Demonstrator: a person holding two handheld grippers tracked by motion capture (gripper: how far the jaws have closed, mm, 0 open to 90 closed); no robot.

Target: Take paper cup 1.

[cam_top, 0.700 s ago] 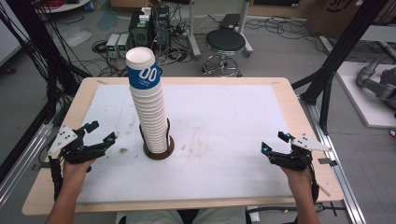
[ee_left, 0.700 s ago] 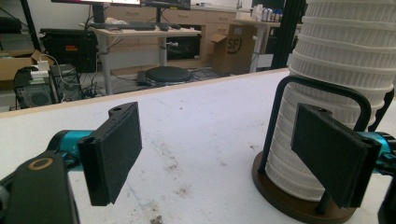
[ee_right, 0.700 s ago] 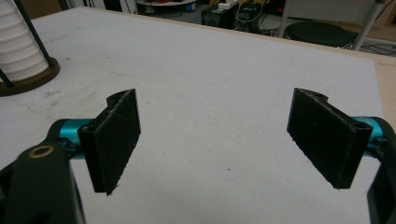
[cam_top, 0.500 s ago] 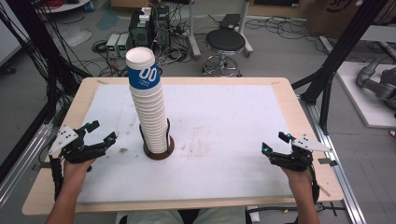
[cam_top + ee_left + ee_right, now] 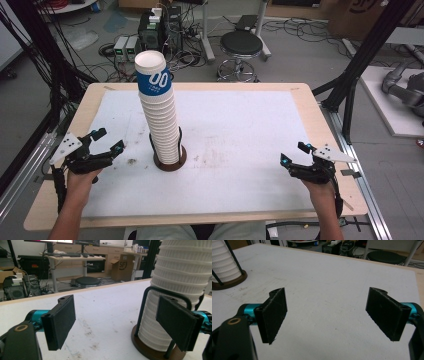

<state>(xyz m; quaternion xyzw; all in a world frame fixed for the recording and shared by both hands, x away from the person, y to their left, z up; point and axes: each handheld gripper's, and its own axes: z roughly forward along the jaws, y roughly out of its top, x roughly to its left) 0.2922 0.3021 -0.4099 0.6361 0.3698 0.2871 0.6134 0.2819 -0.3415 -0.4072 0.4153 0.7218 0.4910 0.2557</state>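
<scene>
A tall stack of white ribbed paper cups point(image 5: 161, 120) stands upright in a dark round holder point(image 5: 170, 161) with black wire posts, left of the table's middle; the top cup has a blue band. My left gripper point(image 5: 109, 141) rests open at the table's left side, a short way left of the holder. In the left gripper view the cup stack point(image 5: 180, 290) and holder base point(image 5: 155, 350) stand just beyond the right jaw, with nothing between the jaws. My right gripper point(image 5: 295, 155) is open over the right side of the table, its jaws empty, and the cup stack point(image 5: 225, 265) stands far off.
The table point(image 5: 310, 107) has a wooden rim around a white mat with faint smudges near the holder. Behind the table stand a black stool point(image 5: 241, 45) and electronics boxes on the floor. Black frame posts point(image 5: 365, 55) rise at the right.
</scene>
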